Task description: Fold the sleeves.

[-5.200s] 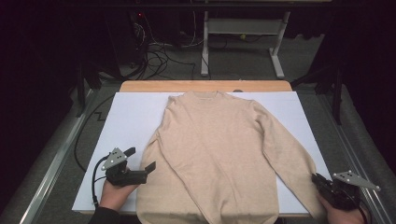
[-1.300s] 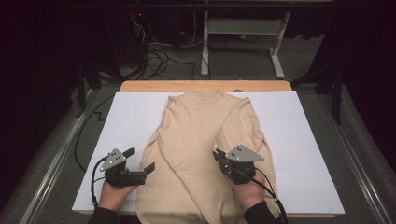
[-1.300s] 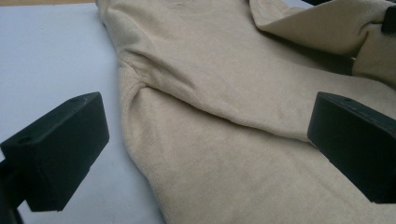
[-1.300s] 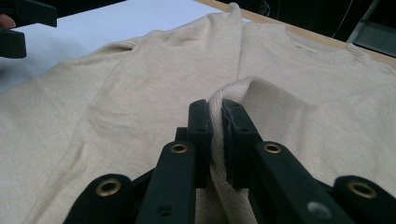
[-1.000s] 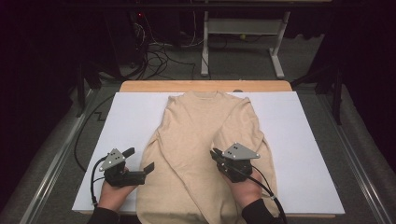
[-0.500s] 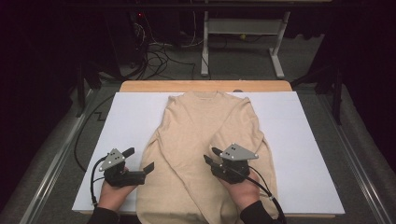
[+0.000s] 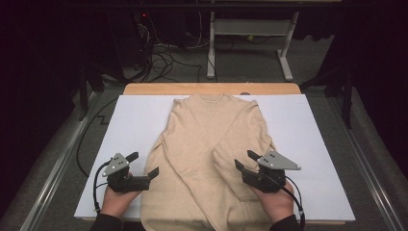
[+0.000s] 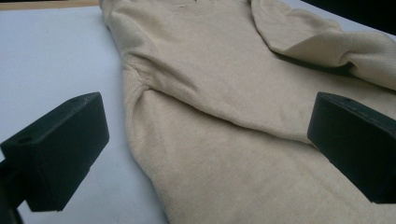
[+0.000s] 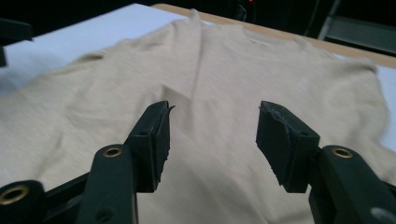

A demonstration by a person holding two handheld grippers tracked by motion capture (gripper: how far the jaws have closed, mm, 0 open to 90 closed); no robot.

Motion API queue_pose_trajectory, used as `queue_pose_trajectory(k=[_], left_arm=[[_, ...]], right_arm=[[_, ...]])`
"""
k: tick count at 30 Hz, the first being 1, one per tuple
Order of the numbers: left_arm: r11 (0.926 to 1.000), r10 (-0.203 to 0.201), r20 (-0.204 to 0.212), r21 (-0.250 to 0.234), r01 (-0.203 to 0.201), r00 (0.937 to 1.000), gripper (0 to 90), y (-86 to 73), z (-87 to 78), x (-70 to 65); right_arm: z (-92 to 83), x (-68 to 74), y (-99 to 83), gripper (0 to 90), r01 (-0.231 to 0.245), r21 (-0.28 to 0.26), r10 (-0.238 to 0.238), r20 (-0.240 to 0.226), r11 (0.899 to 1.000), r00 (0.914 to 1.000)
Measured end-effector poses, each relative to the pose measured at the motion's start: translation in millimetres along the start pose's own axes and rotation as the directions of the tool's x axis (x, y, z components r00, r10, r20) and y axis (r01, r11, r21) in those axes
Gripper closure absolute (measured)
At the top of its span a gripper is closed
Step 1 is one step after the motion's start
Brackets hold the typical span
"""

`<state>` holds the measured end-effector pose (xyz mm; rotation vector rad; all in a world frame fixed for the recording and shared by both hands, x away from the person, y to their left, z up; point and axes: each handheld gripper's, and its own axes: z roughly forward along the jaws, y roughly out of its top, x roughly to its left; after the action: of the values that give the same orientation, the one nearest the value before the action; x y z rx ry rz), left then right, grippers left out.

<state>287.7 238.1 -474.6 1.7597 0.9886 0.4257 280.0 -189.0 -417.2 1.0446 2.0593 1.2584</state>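
- A beige knit sweater (image 7: pixel 211 154) lies flat on the white sheet (image 7: pixel 312 130) covering the table (image 7: pixel 211 89), collar at the far edge and hem toward the person.
- Its right sleeve (image 7: pixel 221 163) is folded diagonally across the body; the left sleeve (image 7: pixel 156 159) lies along the sweater's left side.
- The left gripper (image 7: pixel 144 168), held in the left hand (image 7: pixel 115 202), sits at the sweater's left edge near the hem; its fingers (image 8: pixel 60 149) are spread wide, one over the white sheet, one over the knit, pinching nothing.
- The right gripper (image 7: pixel 244 161), in the right hand (image 7: pixel 276 202), sits at the sweater's right side, its fingers (image 9: pixel 152 142) spread apart just above the fabric, empty.
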Motion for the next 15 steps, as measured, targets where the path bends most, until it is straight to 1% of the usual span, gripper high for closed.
queue_pose_trajectory(k=[2,4,8,9,11,15], left_arm=[[1.0000,0.006,-0.003,0.003,-0.006,1.0000,0.0,0.2,0.1,-0.4],[1.0000,0.008,-0.008,0.005,-0.008,0.9999,0.0,0.4,0.1,-0.5],[1.0000,0.006,-0.012,0.005,-0.006,0.9999,0.0,0.5,-0.4,-0.5],[1.0000,0.008,-0.012,0.005,-0.007,0.9999,0.0,0.5,-0.7,-0.6],[1.0000,0.007,-0.012,0.004,-0.007,0.9999,0.0,0.6,-0.8,-0.9],[1.0000,0.005,-0.011,0.004,-0.005,0.9999,0.0,0.4,-0.9,-1.5]], right_arm=[[-7.2,-9.8,-10.5,44.2,-0.013,0.019,0.013,0.031,1.000,0.9994],[-13.3,-19.1,-20.8,42.9,-0.033,0.032,0.031,0.053,0.999,0.9981],[-23.5,-32.8,-40.1,40.8,-0.062,0.072,0.055,0.093,0.995,0.9942],[-25.6,-34.8,-43.0,40.6,-0.069,0.074,0.062,0.095,0.995,0.9936],[-31.5,-40.3,-51.1,40.2,-0.083,0.082,0.073,0.115,0.993,0.9907],[-37.8,-49.7,-68.0,38.4,-0.124,0.125,0.109,0.122,0.984,0.9866]])
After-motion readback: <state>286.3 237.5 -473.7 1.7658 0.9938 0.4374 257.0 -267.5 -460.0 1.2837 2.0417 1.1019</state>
